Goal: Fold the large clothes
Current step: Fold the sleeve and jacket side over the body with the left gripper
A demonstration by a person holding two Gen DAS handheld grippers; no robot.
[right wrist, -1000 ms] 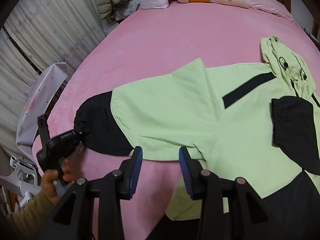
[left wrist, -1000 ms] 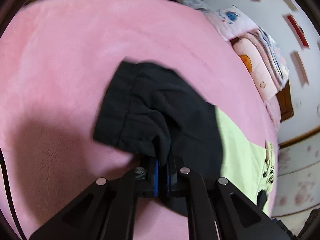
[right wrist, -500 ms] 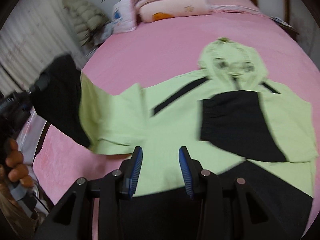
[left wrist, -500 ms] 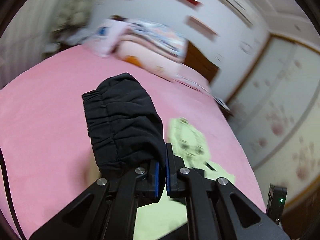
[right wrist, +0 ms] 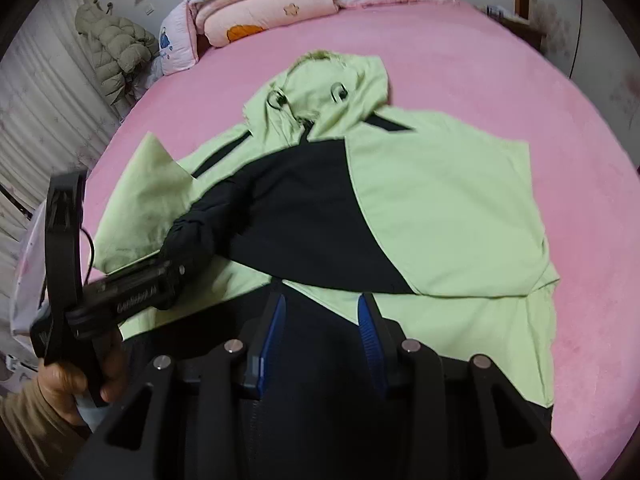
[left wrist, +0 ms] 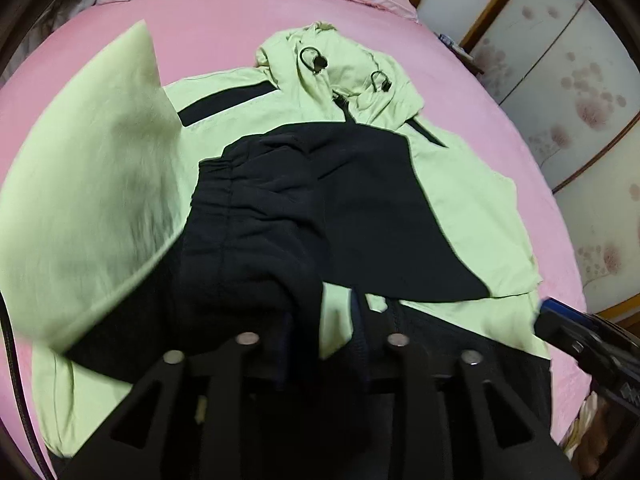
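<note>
Left wrist view: nearest us, our left gripper has its jaws apart, and the jacket's black left cuff drapes over one finger; we cannot tell whether it is pinched. In the right wrist view, our right gripper hangs spread and empty above the black hem. Beyond, the lime-and-black hooded jacket lies front-up on the pink bed, its other sleeve folded across the chest. Farthest, folded quilts sit by the headboard.

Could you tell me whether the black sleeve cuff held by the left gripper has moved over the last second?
Yes. The black sleeve cuff has been carried from the bare pink bedspread inward over the jacket body.
</note>
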